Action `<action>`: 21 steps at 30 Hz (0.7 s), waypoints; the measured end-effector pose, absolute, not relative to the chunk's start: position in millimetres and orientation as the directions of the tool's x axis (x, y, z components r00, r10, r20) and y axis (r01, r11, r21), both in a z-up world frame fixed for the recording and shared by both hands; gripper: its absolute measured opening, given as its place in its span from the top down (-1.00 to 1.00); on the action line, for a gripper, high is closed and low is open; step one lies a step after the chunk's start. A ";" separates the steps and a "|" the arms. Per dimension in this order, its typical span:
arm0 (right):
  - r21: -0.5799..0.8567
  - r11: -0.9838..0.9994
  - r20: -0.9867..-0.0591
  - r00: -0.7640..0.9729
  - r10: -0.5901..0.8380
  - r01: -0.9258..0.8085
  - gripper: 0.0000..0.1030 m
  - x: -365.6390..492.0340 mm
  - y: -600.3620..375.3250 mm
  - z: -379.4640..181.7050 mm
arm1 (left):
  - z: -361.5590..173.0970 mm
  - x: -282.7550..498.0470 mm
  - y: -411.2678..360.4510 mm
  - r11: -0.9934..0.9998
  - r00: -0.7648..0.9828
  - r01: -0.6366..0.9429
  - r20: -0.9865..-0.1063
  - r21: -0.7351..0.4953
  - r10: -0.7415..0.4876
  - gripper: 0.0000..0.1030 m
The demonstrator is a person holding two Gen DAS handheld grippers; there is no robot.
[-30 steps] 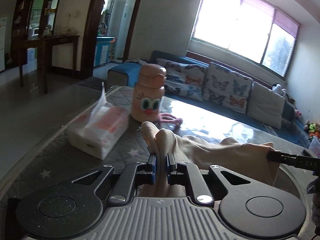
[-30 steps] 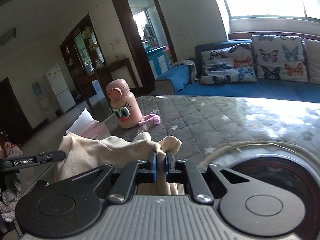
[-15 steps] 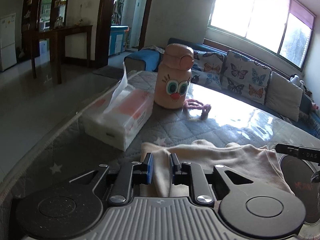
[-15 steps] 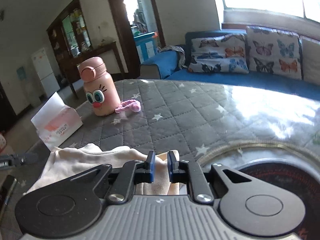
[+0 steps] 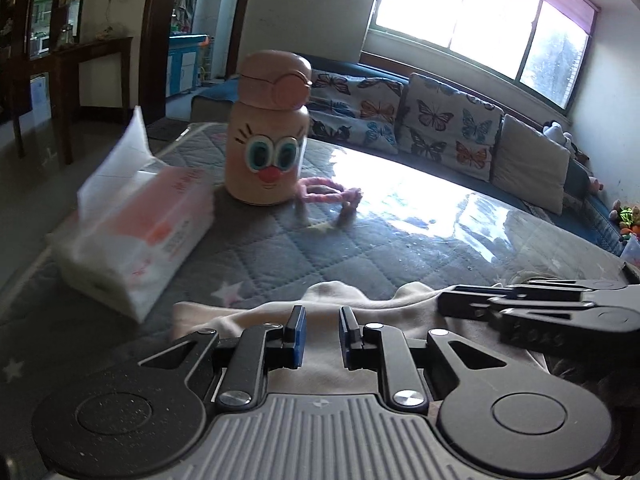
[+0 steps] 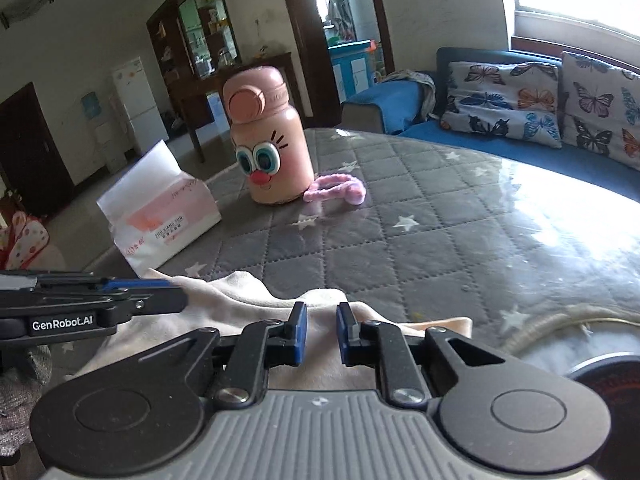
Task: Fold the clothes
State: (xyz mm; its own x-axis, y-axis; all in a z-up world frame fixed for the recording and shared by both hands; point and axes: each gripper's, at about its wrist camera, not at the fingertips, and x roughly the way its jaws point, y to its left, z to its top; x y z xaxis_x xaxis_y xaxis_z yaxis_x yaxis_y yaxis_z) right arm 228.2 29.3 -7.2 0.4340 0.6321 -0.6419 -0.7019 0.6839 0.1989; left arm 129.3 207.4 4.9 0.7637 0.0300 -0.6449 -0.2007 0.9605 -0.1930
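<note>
A cream garment (image 5: pixel 320 308) lies flat on the grey quilted table cover, just under both grippers; it also shows in the right wrist view (image 6: pixel 248 292). My left gripper (image 5: pixel 322 330) is open, its jaws apart above the cloth and holding nothing. My right gripper (image 6: pixel 321 328) is open too, over the garment's far edge. The right gripper shows at the right of the left wrist view (image 5: pixel 536 312), and the left gripper at the left of the right wrist view (image 6: pixel 92 304).
A pink cartoon-face bottle (image 5: pixel 268 128) stands on the table beyond the garment, with a pink hair tie (image 5: pixel 328 194) beside it and a tissue pack (image 5: pixel 136 232) to the left. A round stove plate (image 6: pixel 612 376) lies at the right. A sofa (image 5: pixel 440 120) is behind.
Both grippers lowered the garment to the table and opened, letting go of the cloth. The garment went from hanging between them to lying flat.
</note>
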 end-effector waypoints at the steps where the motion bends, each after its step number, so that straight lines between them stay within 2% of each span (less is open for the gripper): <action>1: 0.190 0.683 -0.647 0.433 0.627 -0.705 0.70 229.3 32.3 -9.6 | 1.9 132.5 206.4 0.962 0.759 -0.202 -0.651 -0.186 0.034 0.62; 9: 0.141 0.673 -0.654 0.442 0.614 -0.726 0.65 224.0 35.9 -9.4 | -1.2 132.3 205.4 0.962 0.750 -0.212 -0.659 -0.169 0.050 0.59; 12: 0.148 0.667 -0.652 0.435 0.621 -0.730 0.40 219.2 28.1 -1.3 | 7.1 123.8 203.1 0.964 0.760 -0.206 -0.648 -0.166 0.051 0.46; 15: 0.135 0.647 -0.661 0.419 0.623 -0.750 0.39 206.0 16.8 6.5 | 14.9 110.0 196.0 0.969 0.770 -0.187 -0.637 -0.160 0.043 0.36; 21: 0.129 0.614 -0.676 0.384 0.629 -0.778 0.39 175.1 -8.2 15.7 | 20.6 72.1 175.9 0.979 0.775 -0.137 -0.632 -0.153 0.009 0.36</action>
